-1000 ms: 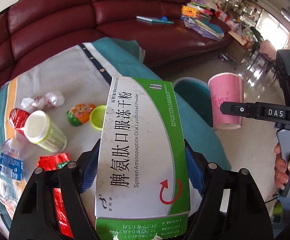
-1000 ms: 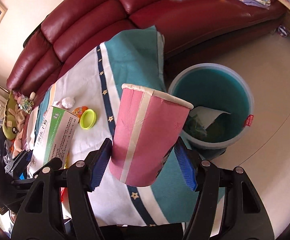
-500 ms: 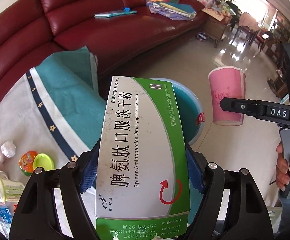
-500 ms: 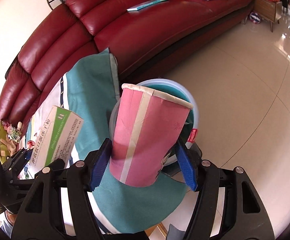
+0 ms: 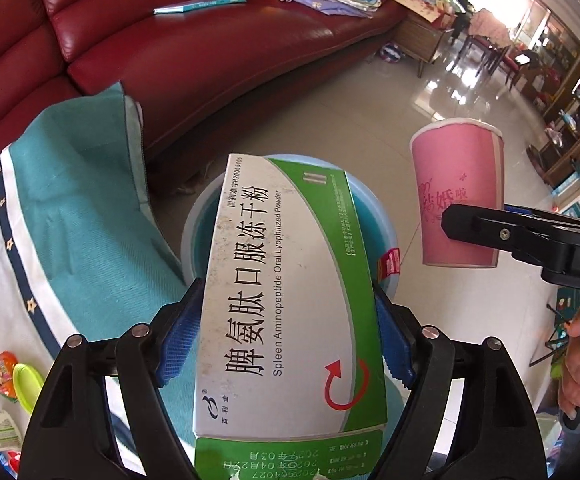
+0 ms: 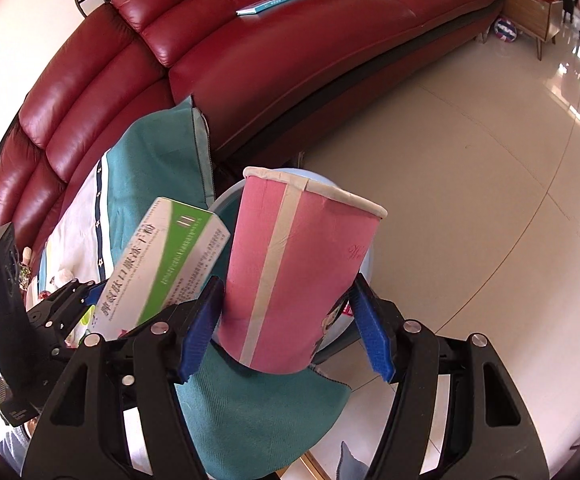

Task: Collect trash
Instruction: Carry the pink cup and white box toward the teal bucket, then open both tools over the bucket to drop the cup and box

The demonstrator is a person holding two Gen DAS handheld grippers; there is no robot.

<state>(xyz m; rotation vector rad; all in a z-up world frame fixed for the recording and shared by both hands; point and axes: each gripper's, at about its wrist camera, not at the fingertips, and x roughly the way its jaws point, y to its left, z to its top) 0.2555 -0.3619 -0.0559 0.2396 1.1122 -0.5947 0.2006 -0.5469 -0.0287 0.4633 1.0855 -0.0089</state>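
My left gripper point(image 5: 288, 332) is shut on a white and green medicine box point(image 5: 290, 288) and holds it above the blue trash bin point(image 5: 206, 216) on the floor beside the table. My right gripper point(image 6: 286, 316) is shut on a pink paper cup point(image 6: 290, 272), upright, over the far side of the bin point(image 6: 226, 208). The cup also shows in the left wrist view point(image 5: 458, 196), to the right of the bin. The box shows in the right wrist view point(image 6: 166, 264), left of the cup. The bin's inside is mostly hidden by the box and cup.
A teal and white cloth point(image 5: 74, 208) covers the table at left, with small trash point(image 5: 14, 380) at its lower left edge. A red leather sofa point(image 5: 178, 44) stands behind. Tiled floor point(image 6: 470, 200) lies to the right.
Both grippers have swung right, away from the table, and now hold the box and the cup over the bin. The table's trash has slid out to the left edge of view.
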